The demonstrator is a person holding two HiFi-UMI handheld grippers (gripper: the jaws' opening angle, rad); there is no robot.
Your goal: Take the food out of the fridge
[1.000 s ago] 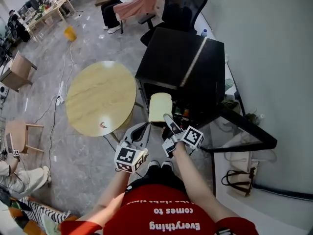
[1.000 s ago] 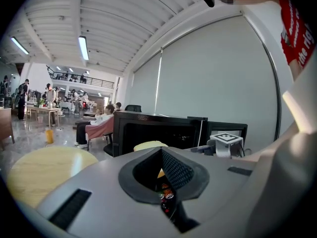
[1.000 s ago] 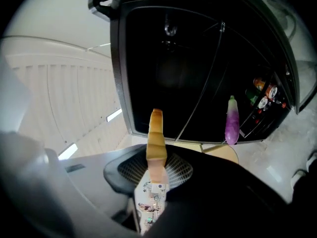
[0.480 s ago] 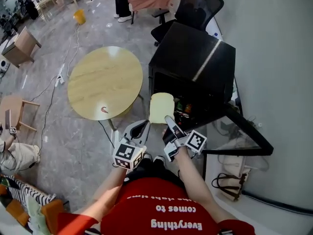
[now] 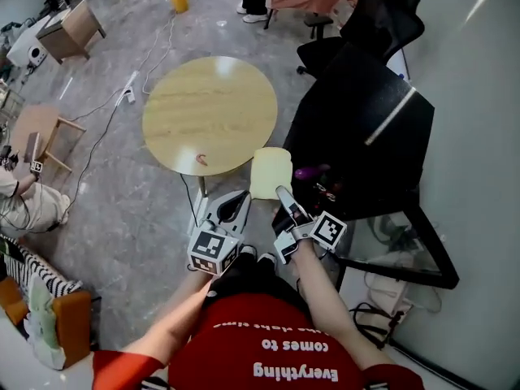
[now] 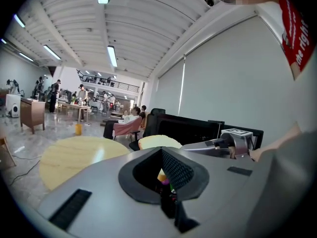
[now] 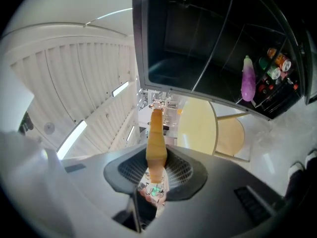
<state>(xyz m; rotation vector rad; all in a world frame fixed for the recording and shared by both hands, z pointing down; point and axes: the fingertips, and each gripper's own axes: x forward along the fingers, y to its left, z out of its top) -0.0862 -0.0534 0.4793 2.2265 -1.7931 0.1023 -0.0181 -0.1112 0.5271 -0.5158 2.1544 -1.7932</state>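
Note:
A pale slice of bread (image 5: pixel 270 173) stands on edge in my right gripper (image 5: pixel 281 193), whose jaws are shut on its lower edge. In the right gripper view the bread (image 7: pixel 156 138) shows edge-on, rising from between the right gripper (image 7: pixel 156 155). It hangs between the black fridge (image 5: pixel 366 128) and the round wooden table (image 5: pixel 211 108). The fridge stands open with a purple eggplant (image 5: pixel 305 172) inside; the eggplant (image 7: pixel 248 78) also shows beside cans (image 7: pixel 277 62). My left gripper (image 5: pixel 242 196) hovers just left of the bread. The left gripper (image 6: pixel 161 150) has its jaws together on nothing.
The fridge's glass door (image 5: pixel 398 250) swings out at the right near my right arm. A small reddish thing (image 5: pixel 200 159) lies on the table's near edge. A black office chair (image 5: pixel 390 15), wooden chairs (image 5: pixel 73 27), a yellow bucket (image 5: pixel 180 0) and floor cables (image 5: pixel 106 112) surround the table.
Both grippers have swung left, away from the fridge's opening toward the table's edge. The bread has stayed in the right gripper. The left gripper has kept beside it.

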